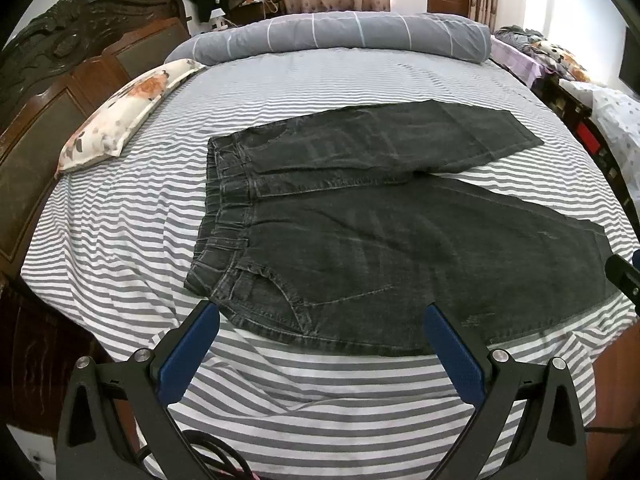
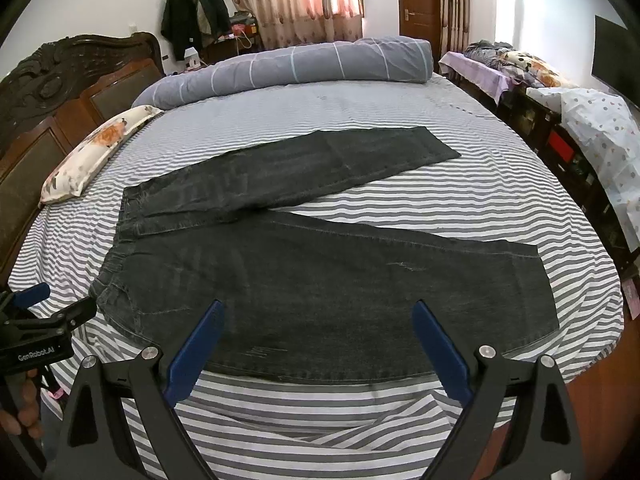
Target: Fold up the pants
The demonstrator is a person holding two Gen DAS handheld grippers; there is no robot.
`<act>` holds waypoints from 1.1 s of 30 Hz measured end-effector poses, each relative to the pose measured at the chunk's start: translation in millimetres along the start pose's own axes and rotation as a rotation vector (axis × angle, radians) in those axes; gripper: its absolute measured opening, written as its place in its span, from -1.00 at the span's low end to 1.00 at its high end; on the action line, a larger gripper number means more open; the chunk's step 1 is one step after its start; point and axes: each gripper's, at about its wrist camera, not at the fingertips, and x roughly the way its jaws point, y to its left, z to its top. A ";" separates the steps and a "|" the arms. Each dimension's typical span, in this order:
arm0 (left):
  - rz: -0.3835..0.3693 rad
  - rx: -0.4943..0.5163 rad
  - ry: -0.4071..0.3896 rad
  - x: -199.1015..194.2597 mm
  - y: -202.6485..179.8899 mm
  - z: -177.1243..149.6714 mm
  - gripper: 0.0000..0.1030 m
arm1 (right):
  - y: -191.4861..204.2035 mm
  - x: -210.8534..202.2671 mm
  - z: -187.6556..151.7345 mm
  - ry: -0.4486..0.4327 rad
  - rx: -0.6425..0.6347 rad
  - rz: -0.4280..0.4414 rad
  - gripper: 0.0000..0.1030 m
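Observation:
Dark grey denim pants (image 1: 380,240) lie flat on the striped bed sheet (image 1: 120,220), waistband to the left, both legs spread apart to the right. My left gripper (image 1: 320,312) is open and empty, hovering over the near edge at the waist and pocket. My right gripper (image 2: 318,308) is open and empty, over the near edge of the near leg (image 2: 340,280). The left gripper also shows in the right wrist view (image 2: 44,304) at the far left. The right gripper's tip shows in the left wrist view (image 1: 624,276).
A floral pillow (image 1: 124,116) lies by the carved wooden headboard (image 1: 52,80) at left. A rolled grey duvet (image 1: 332,34) lies along the bed's far side. A cluttered bench (image 2: 560,120) runs along the right. A black cable (image 1: 212,452) hangs below the left gripper.

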 end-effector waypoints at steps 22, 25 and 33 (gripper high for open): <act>0.003 -0.006 0.008 2.6 3.8 -2.5 0.96 | -2.3 -3.4 -0.7 0.003 0.003 -0.001 0.82; 0.005 -0.007 0.014 5.9 4.1 -2.4 0.96 | -2.4 -1.3 -0.6 0.010 0.002 -0.003 0.82; 0.007 -0.012 0.027 15.8 6.8 1.9 0.96 | 2.2 8.5 4.3 0.026 -0.014 -0.001 0.82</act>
